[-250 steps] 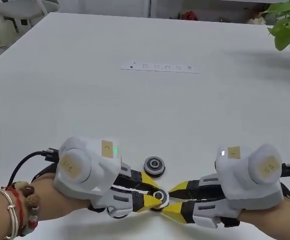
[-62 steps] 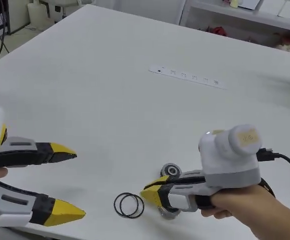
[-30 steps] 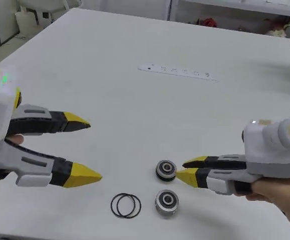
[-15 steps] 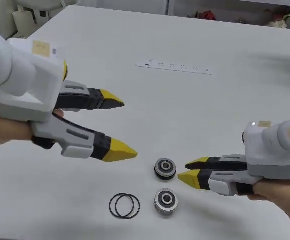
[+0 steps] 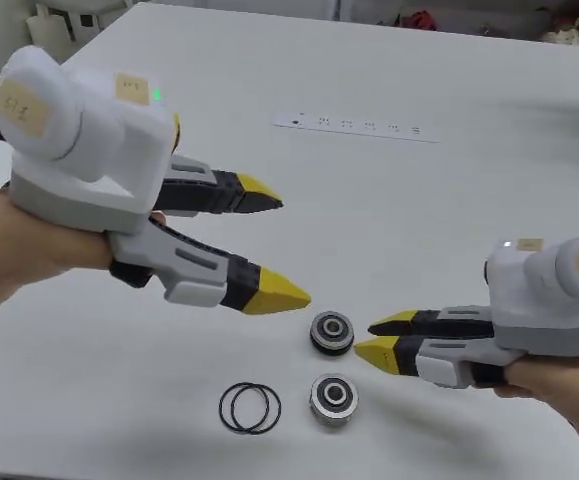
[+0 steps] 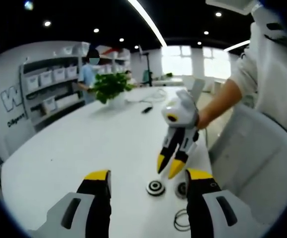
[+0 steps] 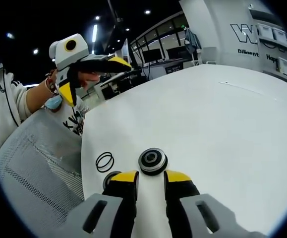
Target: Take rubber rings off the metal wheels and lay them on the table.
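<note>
On a white surface (image 5: 419, 220), two small metal wheels and a pair of loose black rings. Right hand-held gripper (image 5: 366, 338) low over the surface, jaws parted only narrowly, nothing between them, tips aimed straight at the dark wheel (image 5: 331, 332) and just short of touching it. In the right gripper view, the same dark wheel (image 7: 152, 161) dead ahead, just beyond the two tips and centred on the gap. Lying flat, hub facing up, so no long axis to line up with; black rim edge-on to the tips. Judged from that rim to be wearing its rubber, and so the next to strip. Bare wheel (image 5: 333, 396) off to the left of the right tips and nearer the person, silver at the rim, seemingly done. Rings (image 5: 250, 408) farther left again, flat on the surface, overlapping each other, apart from both wheels. Left hand-held gripper (image 5: 291, 250) raised, spread wide and empty, lower tip above and just beside the dark wheel, wheel ahead of and below its jaws. Right hand-held gripper clearly the nearer of the two; probably best placed to steady the wheel while the left comes down for the rubber.
</note>
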### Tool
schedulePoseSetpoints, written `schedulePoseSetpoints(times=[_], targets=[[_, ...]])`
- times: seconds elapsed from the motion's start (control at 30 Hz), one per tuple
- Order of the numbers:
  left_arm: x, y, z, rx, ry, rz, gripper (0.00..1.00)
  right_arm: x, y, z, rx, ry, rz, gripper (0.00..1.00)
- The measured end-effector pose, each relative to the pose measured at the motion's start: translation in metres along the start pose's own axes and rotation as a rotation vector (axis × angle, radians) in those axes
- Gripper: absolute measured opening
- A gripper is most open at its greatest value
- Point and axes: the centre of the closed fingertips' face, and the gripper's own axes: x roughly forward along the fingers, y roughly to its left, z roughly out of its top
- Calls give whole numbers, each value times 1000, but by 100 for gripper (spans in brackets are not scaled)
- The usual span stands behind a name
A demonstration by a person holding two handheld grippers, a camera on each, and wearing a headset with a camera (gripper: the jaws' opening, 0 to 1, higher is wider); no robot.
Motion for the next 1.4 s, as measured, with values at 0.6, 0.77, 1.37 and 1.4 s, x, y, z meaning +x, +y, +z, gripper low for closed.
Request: schedulePoseSetpoints(times=[0.6, 0.77, 1.37, 1.4], targets=[[47, -6, -17, 22, 36, -58, 49, 4, -2, 0, -53, 10, -7, 18], [63, -9, -38, 9, 72, -68, 41, 9, -2, -1, -64, 12, -8, 20], [81, -9, -73, -54, 117, -60, 21, 19, -2, -1, -109, 14, -5, 22], [81, -9, -74, -53, 120, -59, 21, 19, -1, -1, -112, 17, -4, 23]])
